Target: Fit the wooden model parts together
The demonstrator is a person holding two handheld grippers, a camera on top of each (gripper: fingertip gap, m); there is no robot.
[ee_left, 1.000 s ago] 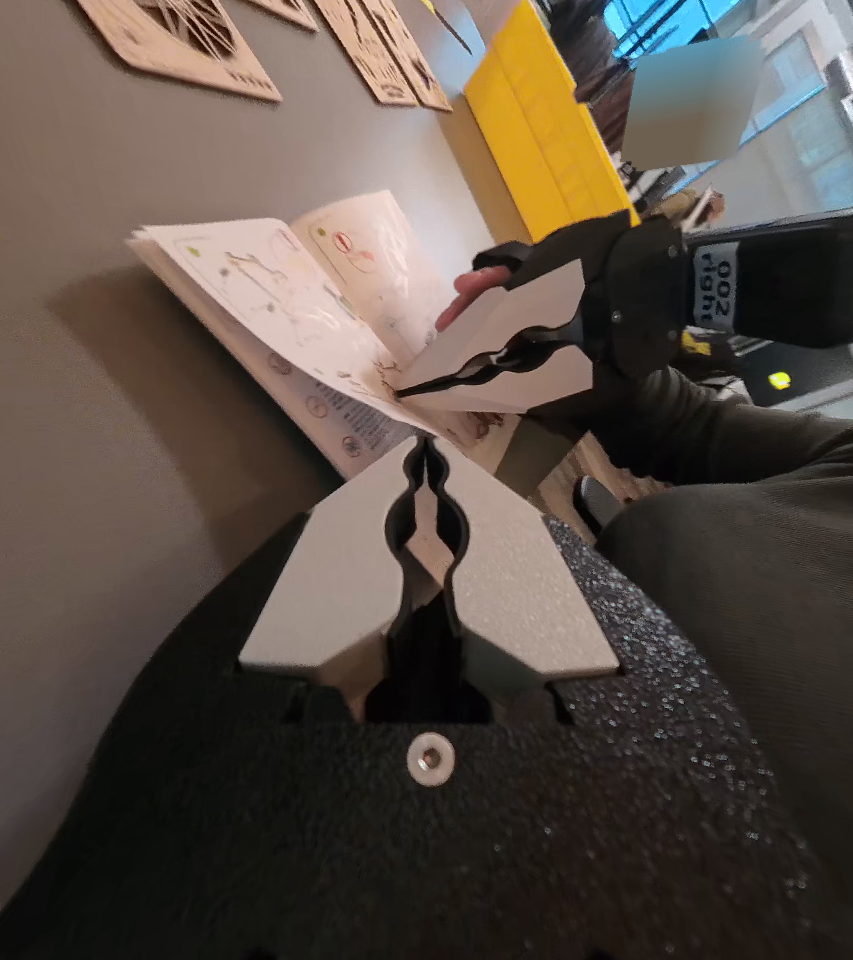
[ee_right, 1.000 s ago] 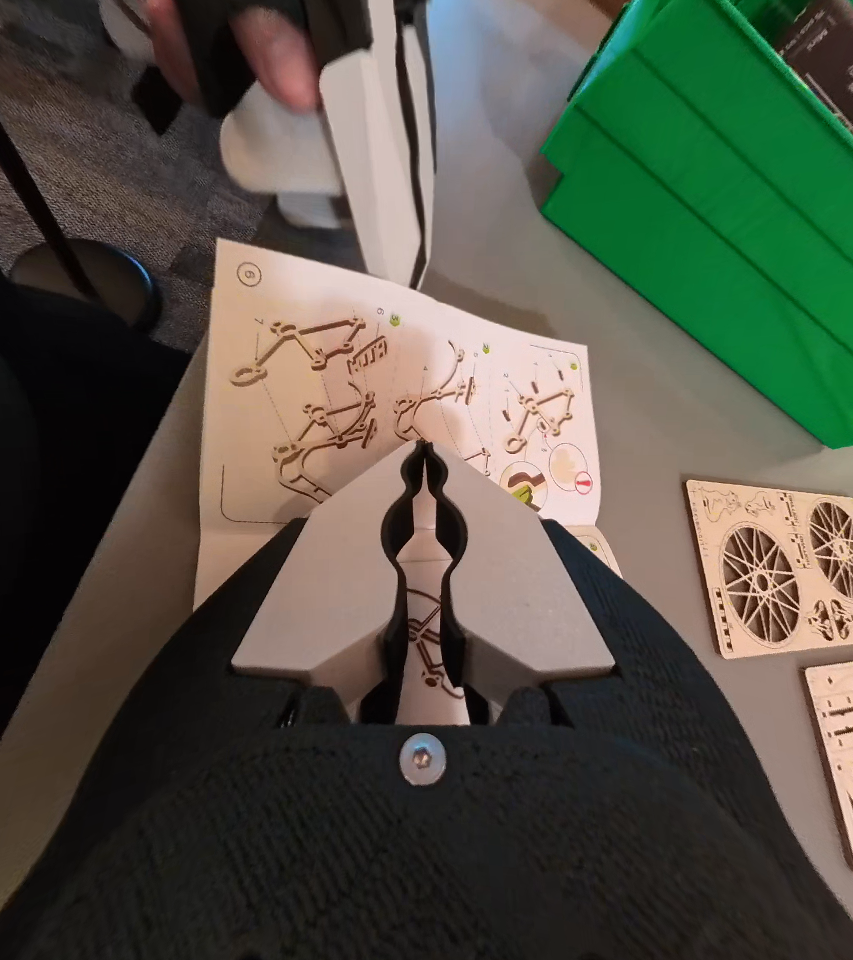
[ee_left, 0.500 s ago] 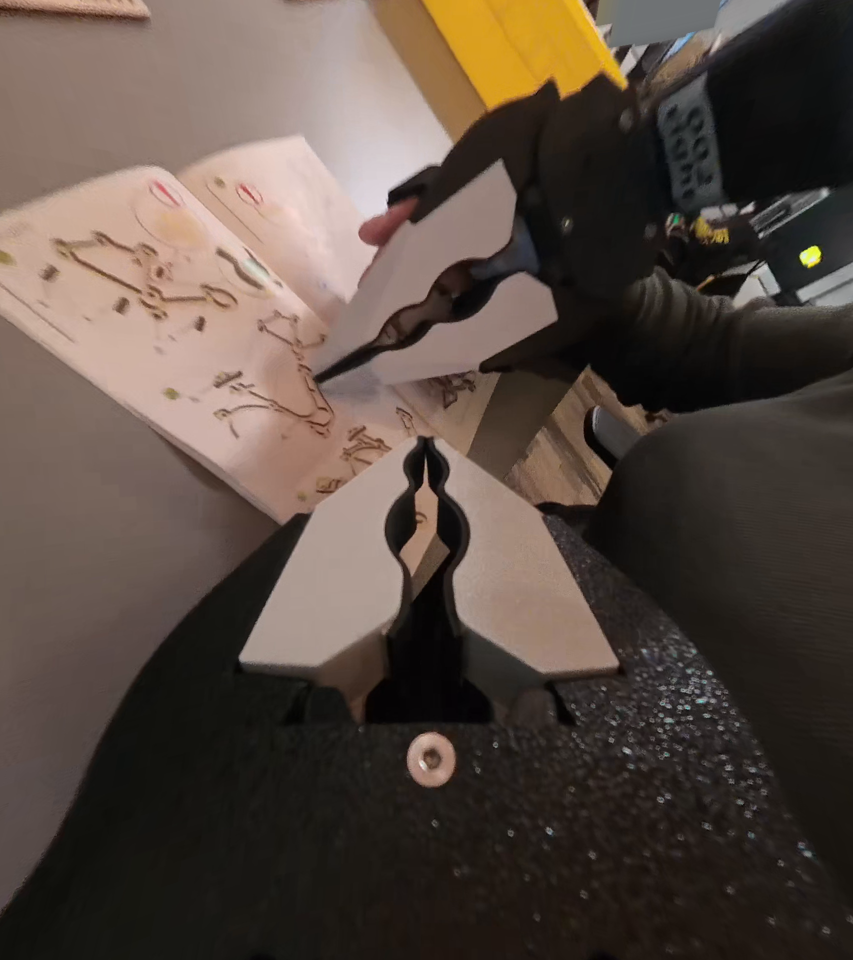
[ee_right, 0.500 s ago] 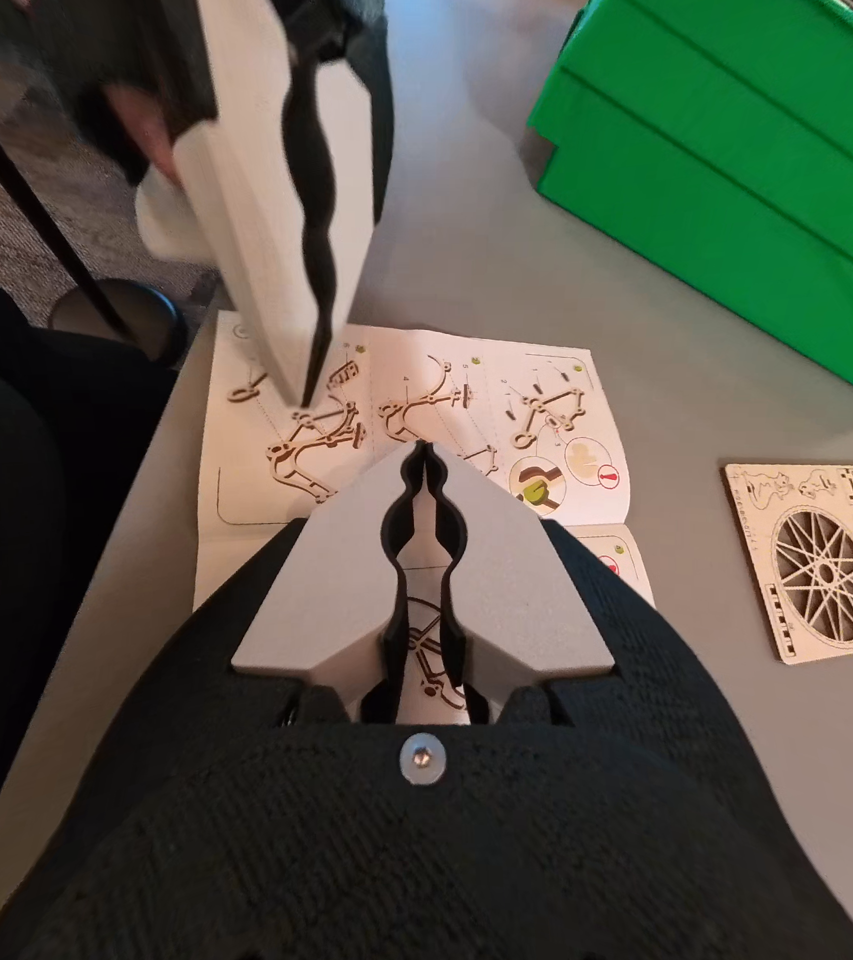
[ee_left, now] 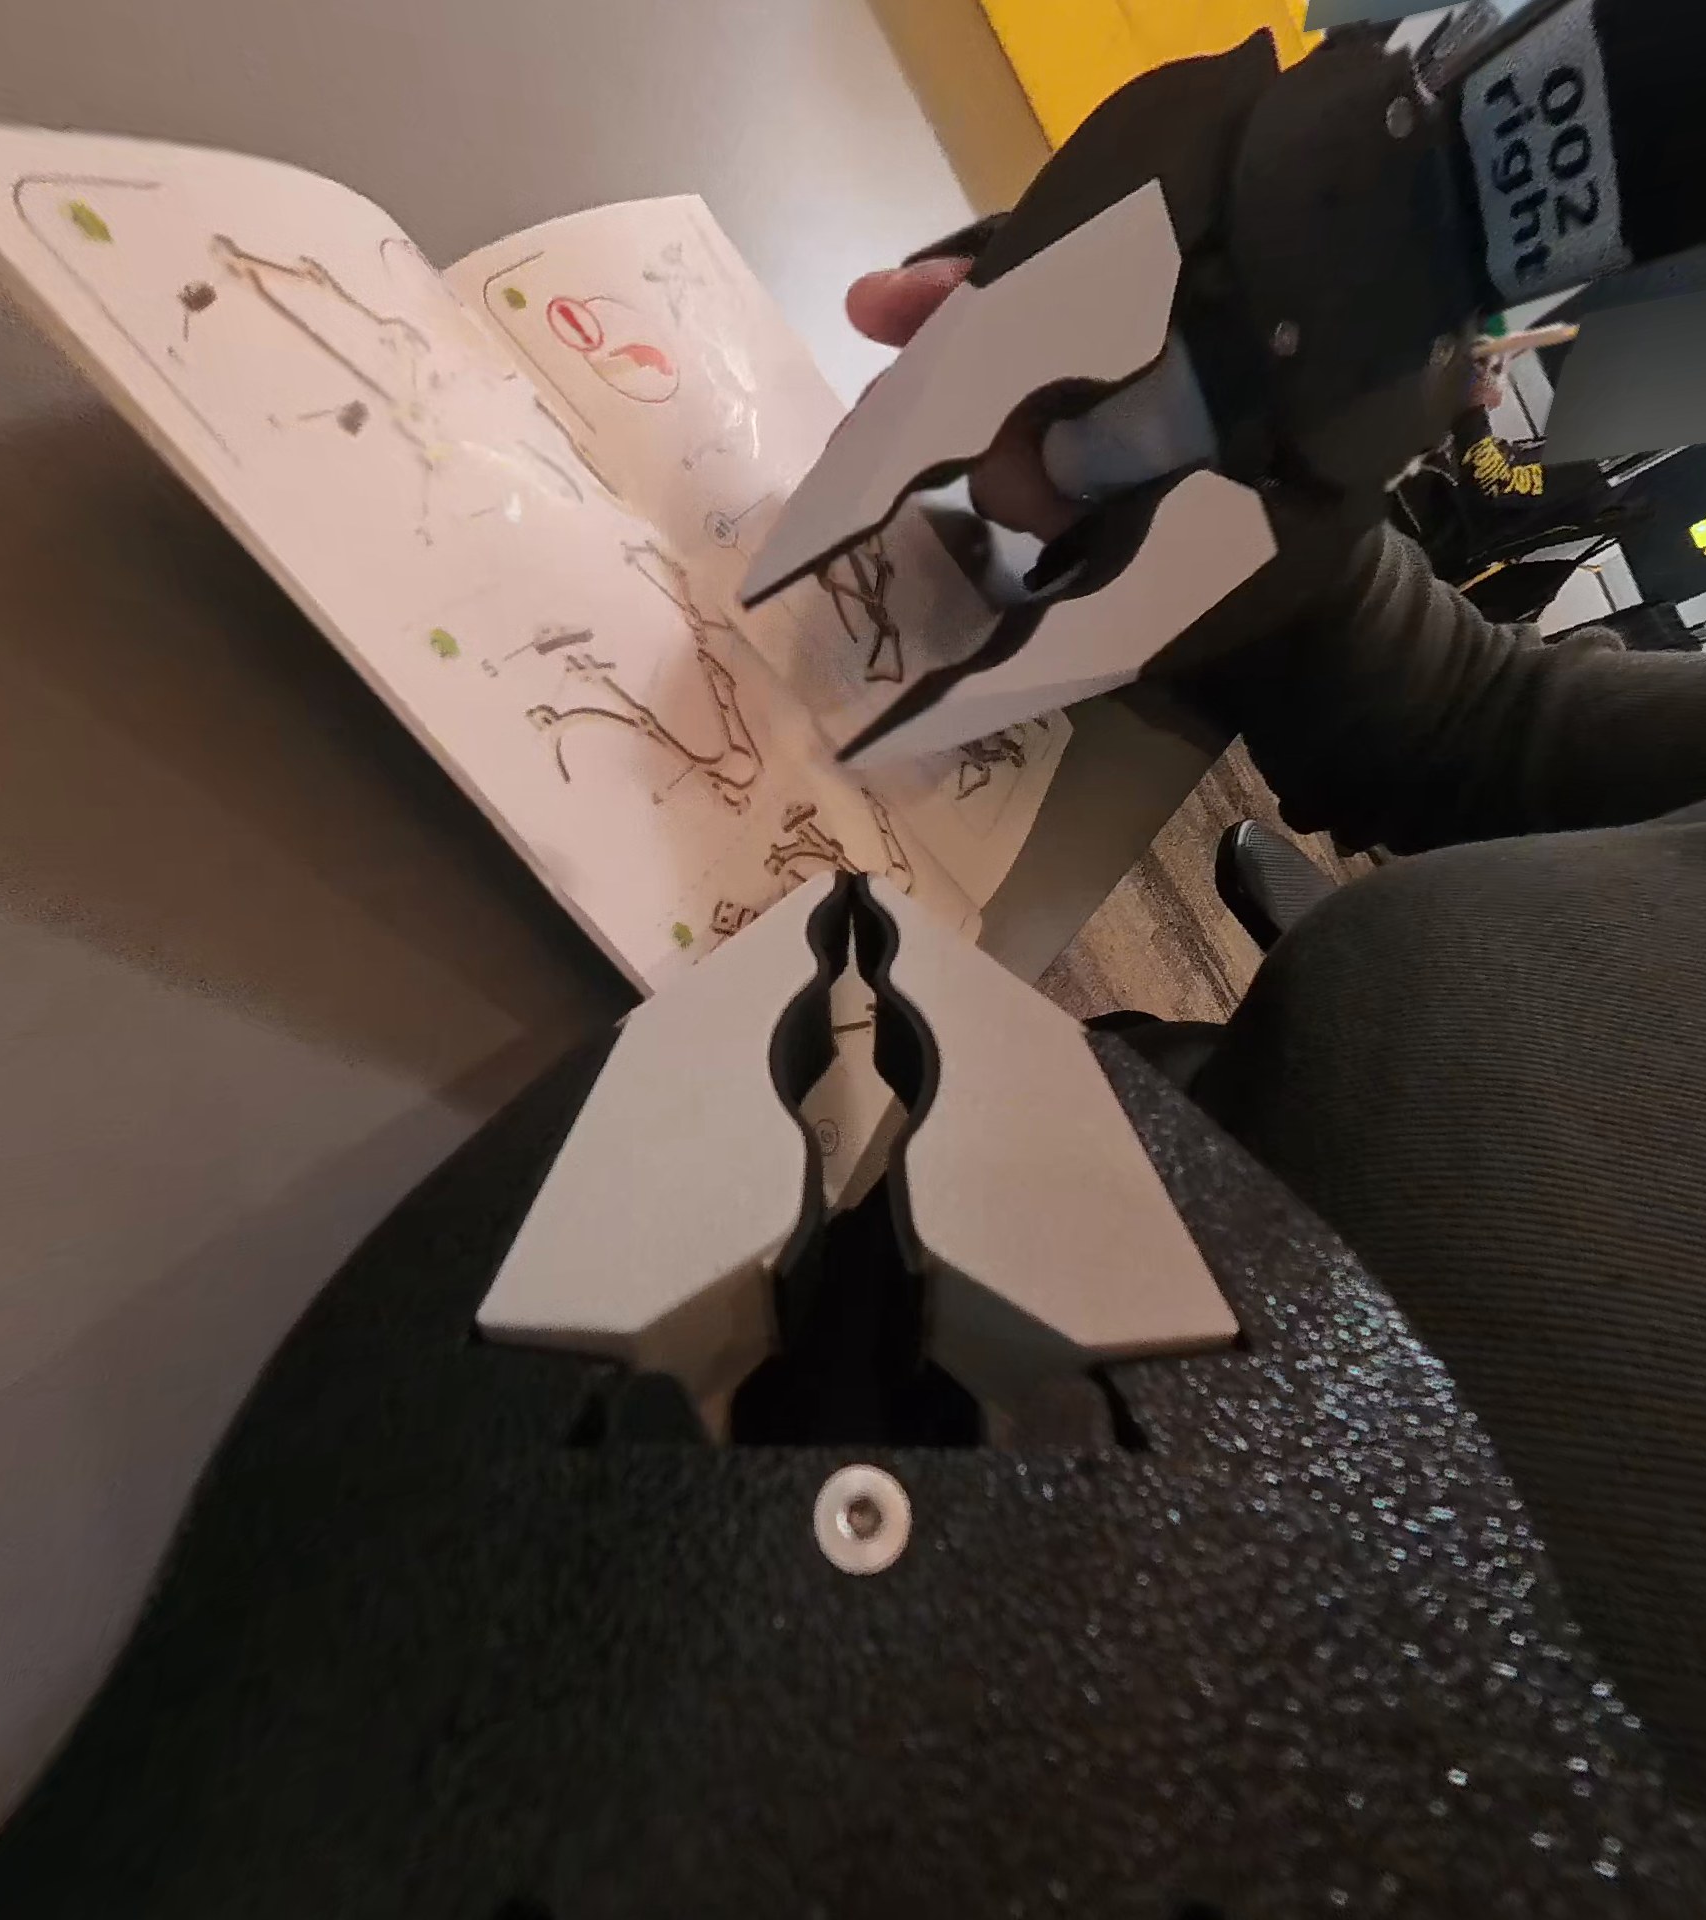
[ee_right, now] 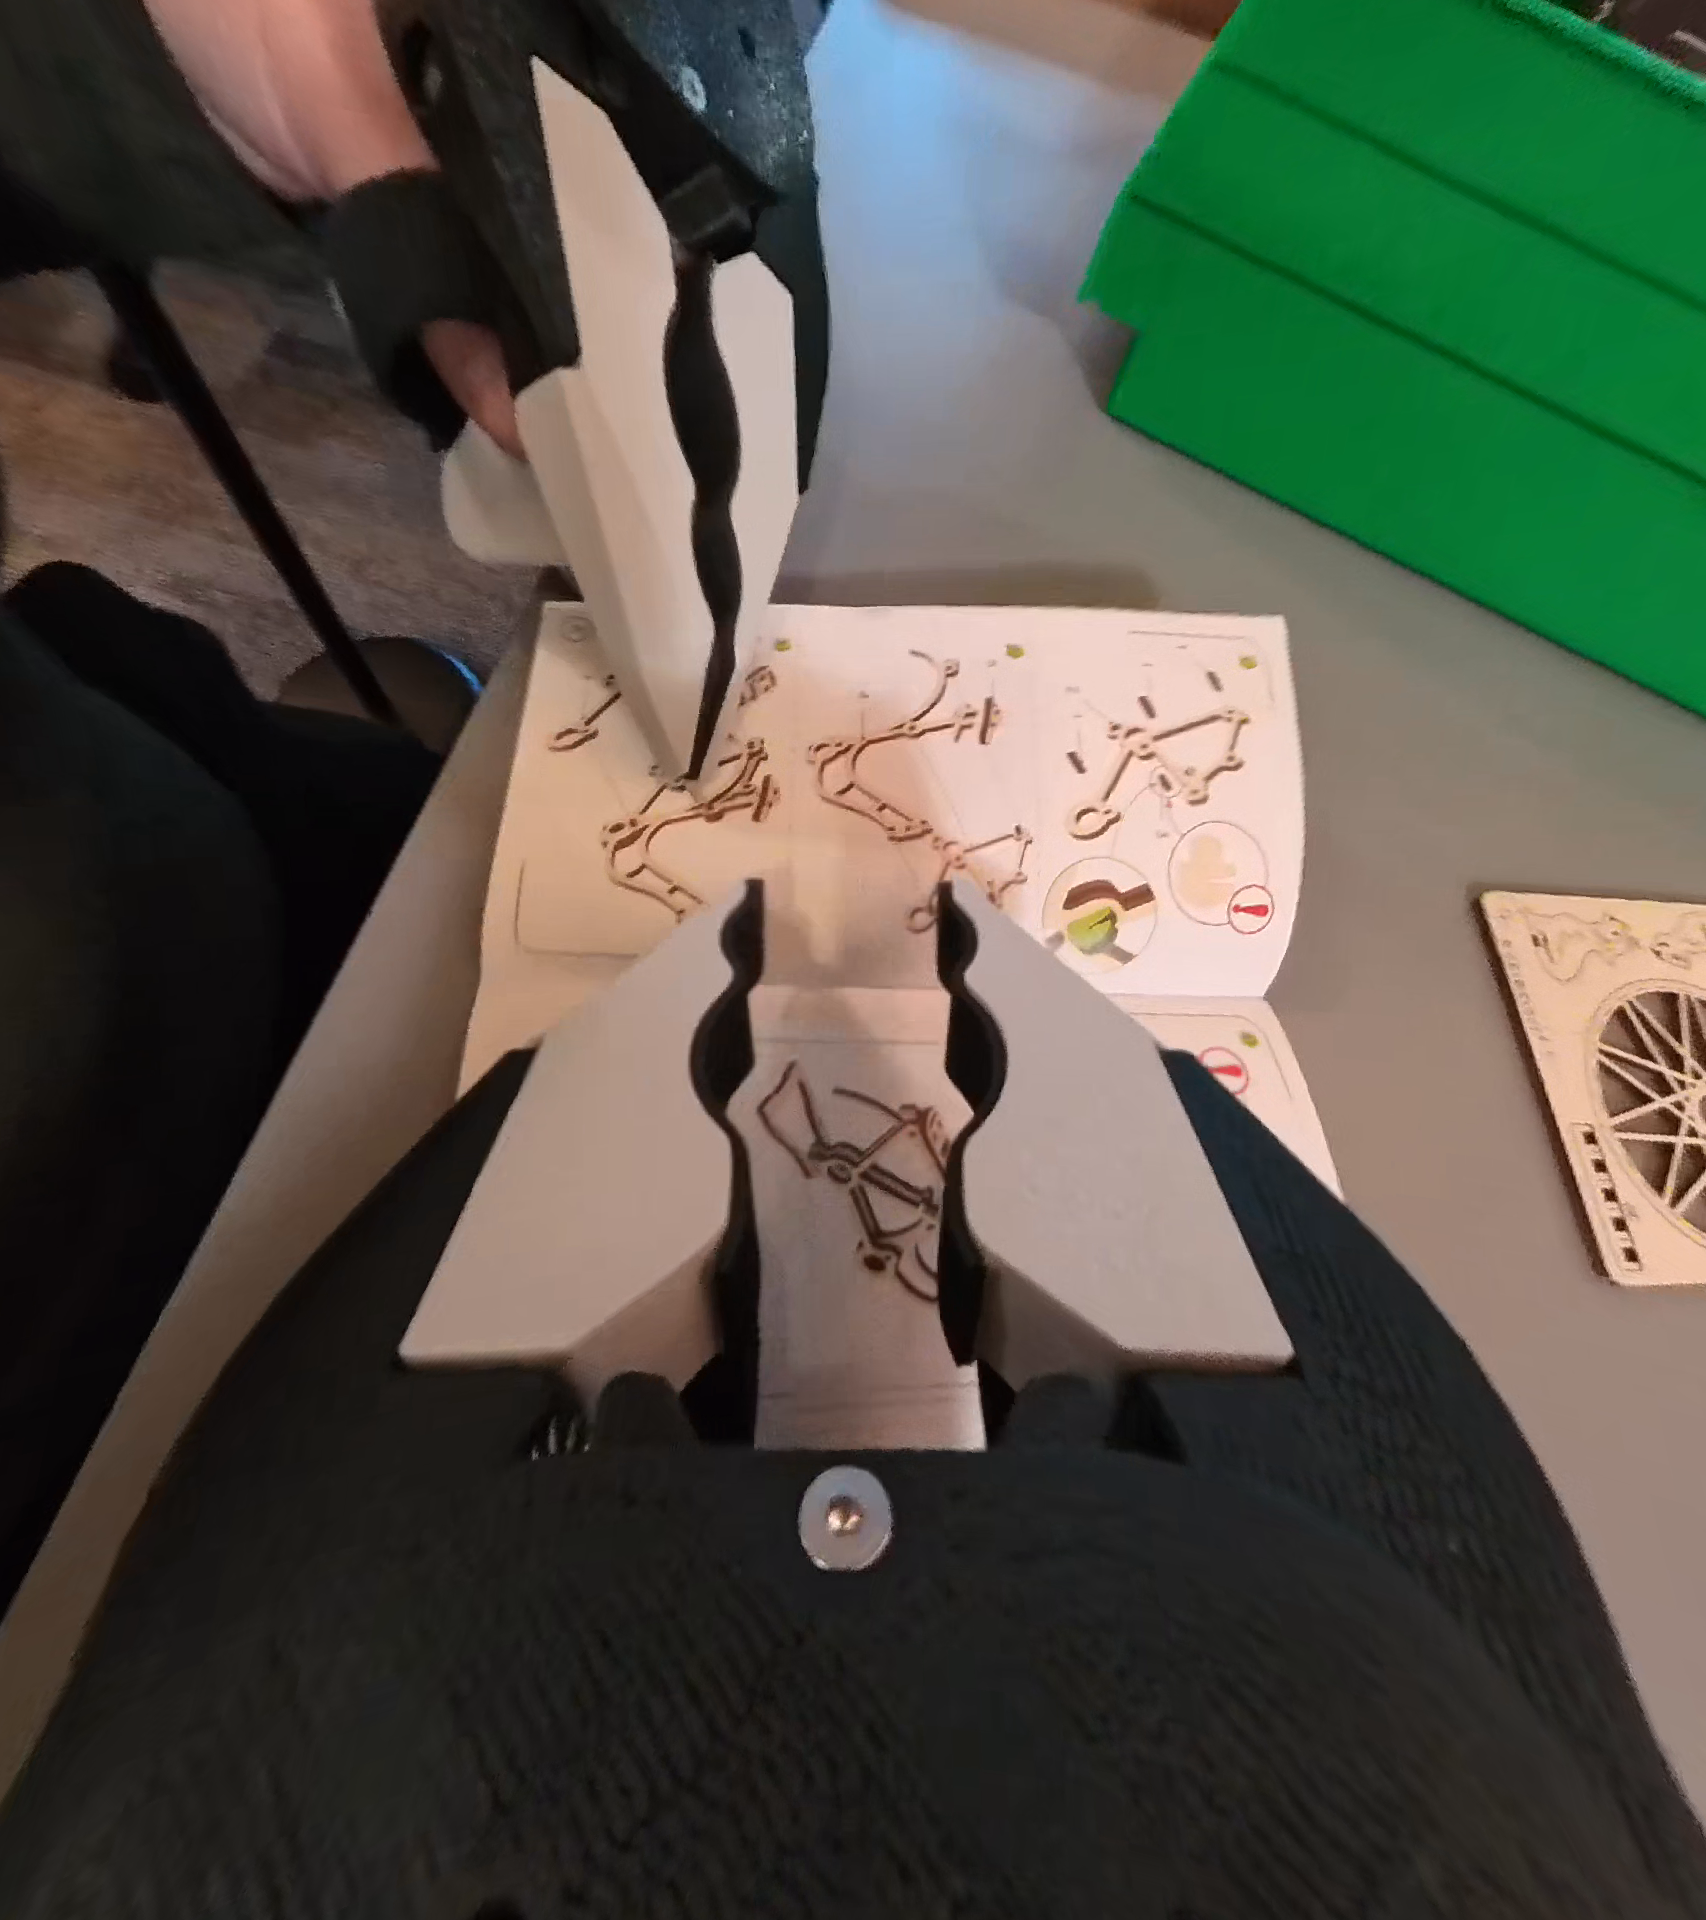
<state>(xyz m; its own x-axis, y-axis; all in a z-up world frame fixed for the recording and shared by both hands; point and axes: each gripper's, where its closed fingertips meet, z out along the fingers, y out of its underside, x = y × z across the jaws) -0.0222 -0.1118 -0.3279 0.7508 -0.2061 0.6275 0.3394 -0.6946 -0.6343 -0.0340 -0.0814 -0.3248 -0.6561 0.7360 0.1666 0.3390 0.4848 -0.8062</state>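
An open instruction booklet (ee_right: 932, 748) with drawings of the wooden parts lies at the near edge of the grey table (ee_right: 1015, 343). A wooden parts sheet (ee_right: 1680, 1101) with a spoked wheel cut into it lies to the right of it. My right gripper (ee_right: 847, 894) is open and empty just above the booklet's lower page. My left gripper (ee_right: 685, 764) is shut, and its tips touch the upper page from above. In the left wrist view the shut left gripper (ee_left: 851, 883) is over the booklet (ee_left: 392, 416), with the open right gripper (ee_left: 792, 675) beyond it.
A green bin (ee_right: 1503, 343) stands at the back right of the table. A yellow bin (ee_left: 1088, 52) shows far off in the left wrist view. The table edge runs along the booklet's left side, with a person's dark-trousered legs (ee_right: 101, 935) beside it. The tips of both grippers are at nearly the same place.
My right gripper has opened and let the page lie flat. My left gripper has come down and forward until its shut tips rest on the upper page.
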